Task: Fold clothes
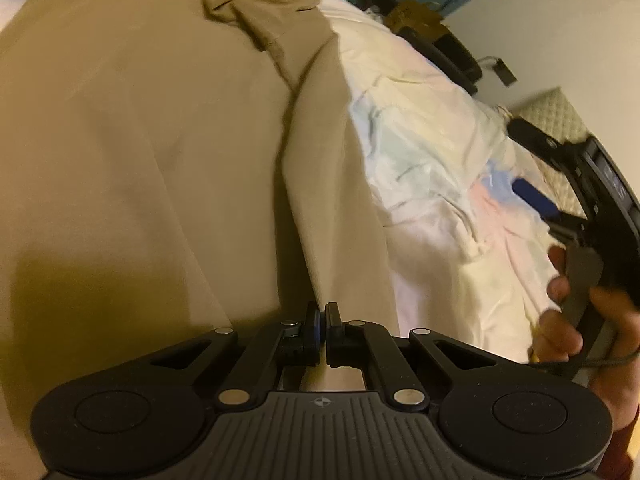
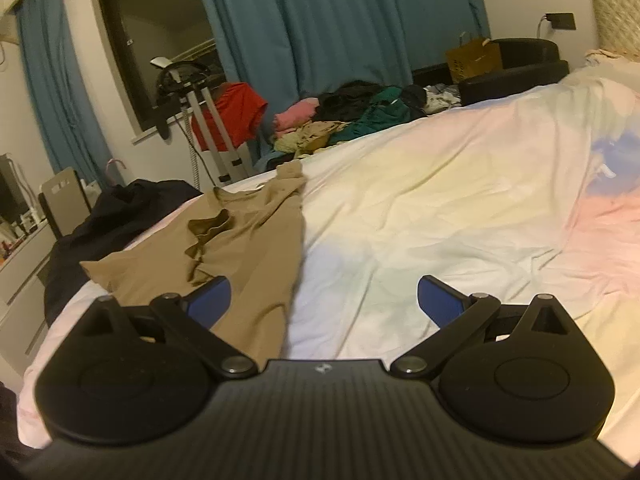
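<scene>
Behind the bed (image 2: 440,208) we see teal curtains (image 2: 340,20) and a heap of clothes (image 2: 352,116) at its far edge, none of them visibly folded. On the pale, pastel-tinted sheet lies our tan garment (image 2: 256,248), spread along the bed's left part. Its body lies fairly flat, one long edge doubled over into a raised ridge, and its far end bunched and wrinkled.

Our left hand-held gripper (image 1: 323,320) is clenched on the tan fabric at that ridge, holding the near edge. Our right hand-held gripper (image 2: 324,300) is released, jaws wide apart, hovering over the sheet just beside the garment with nothing between them; in the left view a hand (image 1: 576,320) grips its handle.

We judge the fold to be under way: one lengthwise edge looks turned in, yet the garment is no neat packet, and the heap remains.
</scene>
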A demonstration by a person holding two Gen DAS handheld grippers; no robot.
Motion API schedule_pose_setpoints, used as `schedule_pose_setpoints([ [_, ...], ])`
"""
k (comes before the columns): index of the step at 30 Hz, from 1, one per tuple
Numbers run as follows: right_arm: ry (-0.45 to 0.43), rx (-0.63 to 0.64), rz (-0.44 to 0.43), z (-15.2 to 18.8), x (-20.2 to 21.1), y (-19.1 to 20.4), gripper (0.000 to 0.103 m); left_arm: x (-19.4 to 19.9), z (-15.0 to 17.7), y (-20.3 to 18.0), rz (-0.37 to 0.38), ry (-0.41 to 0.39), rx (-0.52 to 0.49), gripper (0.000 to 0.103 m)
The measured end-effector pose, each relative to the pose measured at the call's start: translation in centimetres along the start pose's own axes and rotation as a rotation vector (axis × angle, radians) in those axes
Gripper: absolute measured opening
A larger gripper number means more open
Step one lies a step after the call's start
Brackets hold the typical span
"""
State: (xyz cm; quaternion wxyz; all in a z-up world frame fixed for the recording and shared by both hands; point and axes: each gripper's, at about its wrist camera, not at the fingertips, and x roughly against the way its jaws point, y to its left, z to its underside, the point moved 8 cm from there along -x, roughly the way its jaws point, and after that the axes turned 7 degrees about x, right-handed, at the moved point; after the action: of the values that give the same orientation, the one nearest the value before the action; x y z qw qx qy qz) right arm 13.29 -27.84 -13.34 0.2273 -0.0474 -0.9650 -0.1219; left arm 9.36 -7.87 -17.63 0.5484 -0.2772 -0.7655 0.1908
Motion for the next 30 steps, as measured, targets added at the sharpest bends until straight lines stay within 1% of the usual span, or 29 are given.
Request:
schedule_pose_setpoints([
  [1,-0.003,0.002,-0.001,0.0,0.1,0.2,0.102,0.2,0.1,-0.2,-0.010,-0.002,-0.016,0.016],
  [2,-0.005,0.004,-0.003,-0.1,0.3,0.4,0.102,0.7,-0.2,-0.2,-0.016,-0.014,-0.021,0.031],
  [3,-0.009,0.005,-0.004,-0.1,0.4,0.6,0.102,1.3,-0.5,0.0,-0.022,-0.028,-0.024,0.039],
  [4,-0.018,0.003,-0.006,-0.2,0.5,0.8,0.102,1.8,-1.2,0.0,-0.025,-0.051,-0.026,0.045],
  [6,-0.035,-0.003,0.001,-0.4,0.5,0.7,0.102,2.1,-3.6,0.2,-0.049,-0.095,-0.028,0.048],
  [7,-0.039,-0.012,0.006,-0.5,0.3,0.5,0.102,2.1,-5.2,0.3,-0.070,-0.117,-0.028,0.053],
  [8,-0.044,-0.021,0.011,-0.5,0.0,0.4,0.102,2.2,-6.7,0.5,-0.091,-0.140,-0.028,0.061],
  [10,-0.046,-0.048,0.013,-0.6,-0.9,0.1,0.102,1.6,-10.8,1.0,-0.149,-0.207,-0.025,0.068],
  [12,-0.037,-0.054,0.010,-0.3,-1.8,0.0,0.102,0.8,-15.1,2.2,-0.199,-0.276,-0.010,0.070],
  [15,-0.023,-0.063,0.007,0.0,-3.2,-0.2,0.102,-1.7,-21.4,3.4,-0.276,-0.366,0.004,0.071],
  [18,-0.009,-0.072,0.004,0.4,-4.5,-0.3,0.102,-4.6,-26.1,3.6,-0.385,-0.446,-0.068,0.073],
  [19,-0.005,-0.075,0.002,0.5,-5.0,-0.4,0.102,-5.6,-27.3,3.6,-0.435,-0.460,-0.109,0.073],
  [21,0.004,-0.080,0.000,0.8,-5.9,-0.4,0.102,-7.5,-29.0,3.8,-0.513,-0.467,-0.163,0.072],
  [22,0.009,-0.083,-0.001,0.9,-6.3,-0.5,0.102,-8.4,-29.5,3.8,-0.530,-0.458,-0.176,0.068],
  [23,0.013,-0.086,-0.002,1.0,-6.8,-0.5,0.102,-9.2,-29.9,3.9,-0.543,-0.447,-0.187,0.048],
  [24,0.018,-0.089,-0.003,1.1,-7.2,-0.6,0.102,-9.6,-30.3,3.8,-0.555,-0.449,-0.189,0.034],
  [25,0.023,-0.092,-0.004,1.2,-7.7,-0.6,0.102,-9.8,-30.7,3.8,-0.567,-0.455,-0.188,0.010],
  [26,0.027,-0.095,-0.005,1.4,-8.1,-0.7,0.102,-9.6,-31.2,3.6,-0.542,-0.468,-0.171,0.005],
  [27,0.032,-0.098,-0.007,1.5,-8.6,-0.7,0.102,-9.1,-31.7,3.4,-0.508,-0.483,-0.149,0.005],
  [30,0.046,-0.107,-0.010,1.8,-10.0,-0.8,0.102,-7.1,-34.1,2.4,-0.498,-0.567,-0.138,0.004],
])
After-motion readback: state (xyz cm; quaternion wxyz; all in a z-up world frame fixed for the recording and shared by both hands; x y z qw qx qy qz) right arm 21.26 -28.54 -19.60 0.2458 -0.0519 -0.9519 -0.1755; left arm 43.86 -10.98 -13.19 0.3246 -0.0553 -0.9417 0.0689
